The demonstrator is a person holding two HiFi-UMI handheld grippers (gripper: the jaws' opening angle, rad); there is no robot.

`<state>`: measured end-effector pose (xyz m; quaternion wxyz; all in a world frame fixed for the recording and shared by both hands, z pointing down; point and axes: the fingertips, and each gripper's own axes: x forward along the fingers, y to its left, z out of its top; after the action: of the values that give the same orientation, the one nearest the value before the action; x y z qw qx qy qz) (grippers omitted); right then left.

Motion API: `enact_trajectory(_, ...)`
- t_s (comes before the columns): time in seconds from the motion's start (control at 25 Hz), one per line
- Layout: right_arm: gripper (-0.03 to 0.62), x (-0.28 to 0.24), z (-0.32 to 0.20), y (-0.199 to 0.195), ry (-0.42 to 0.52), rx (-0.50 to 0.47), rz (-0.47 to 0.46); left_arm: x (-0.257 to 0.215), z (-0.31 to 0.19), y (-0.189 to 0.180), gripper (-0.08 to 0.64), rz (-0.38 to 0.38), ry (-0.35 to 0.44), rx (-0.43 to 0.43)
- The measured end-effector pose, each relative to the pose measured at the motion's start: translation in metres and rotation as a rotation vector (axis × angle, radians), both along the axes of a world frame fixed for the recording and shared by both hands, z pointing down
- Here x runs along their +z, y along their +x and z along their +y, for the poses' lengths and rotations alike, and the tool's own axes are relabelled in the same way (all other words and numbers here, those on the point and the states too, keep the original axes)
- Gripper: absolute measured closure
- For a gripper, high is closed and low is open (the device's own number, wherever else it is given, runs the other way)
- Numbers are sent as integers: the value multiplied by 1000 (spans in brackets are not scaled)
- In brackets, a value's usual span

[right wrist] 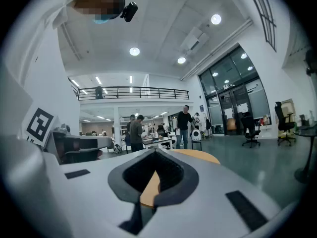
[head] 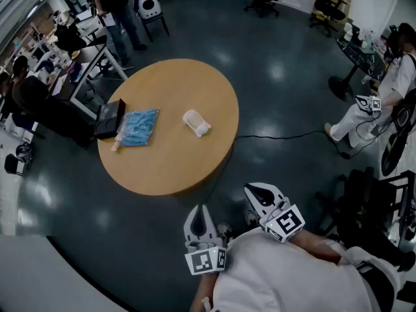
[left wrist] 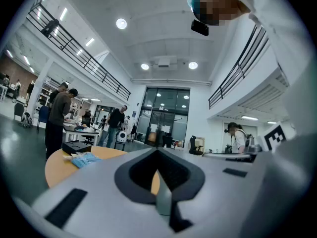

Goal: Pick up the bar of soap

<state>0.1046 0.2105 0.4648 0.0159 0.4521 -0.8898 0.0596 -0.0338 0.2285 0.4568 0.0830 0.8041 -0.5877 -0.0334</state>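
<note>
The bar of soap (head: 196,123), white and oblong, lies near the middle of the round wooden table (head: 188,168). Both grippers hang well short of the table, close to the person's chest and above the dark floor. My left gripper (head: 200,209) points toward the table's near edge, its jaws together with nothing between them. To its right, my right gripper (head: 255,188) is shut too and holds nothing. The soap does not show in either gripper view; only the table's edge (left wrist: 53,165) (right wrist: 199,155) appears beyond the closed jaw tips (left wrist: 158,151) (right wrist: 156,152).
A blue packet (head: 136,127) (left wrist: 84,158) and a black box (head: 109,119) (left wrist: 75,147) sit on the table's left side. A cable (head: 286,135) runs over the floor right of the table. A person (head: 380,106) sits at the far right; other people and desks stand at the upper left.
</note>
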Motion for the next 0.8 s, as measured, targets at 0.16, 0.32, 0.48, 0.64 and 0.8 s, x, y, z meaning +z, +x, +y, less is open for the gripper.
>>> enact_trajectory(0.16, 578, 0, 2, -1, 4, -3, 1, 0, 1, -1, 554, 1, -1, -3)
enact_trajectory(0.32, 578, 0, 3, -1, 6, -8, 9, 0, 1, -1, 554, 2, 0, -6)
enact_trajectory(0.48, 578, 0, 2, 4, -6, -5, -10, 0, 1, 4, 554, 0, 0, -6)
enact_trajectory(0.64, 578, -4, 0, 12, 5, 1, -45, 3, 1, 6, 554, 4, -9, -18)
enact_trajectory(0.8, 578, -3, -4, 17, 14, -17, -14, 7, -1, 8, 554, 6, -15, -57)
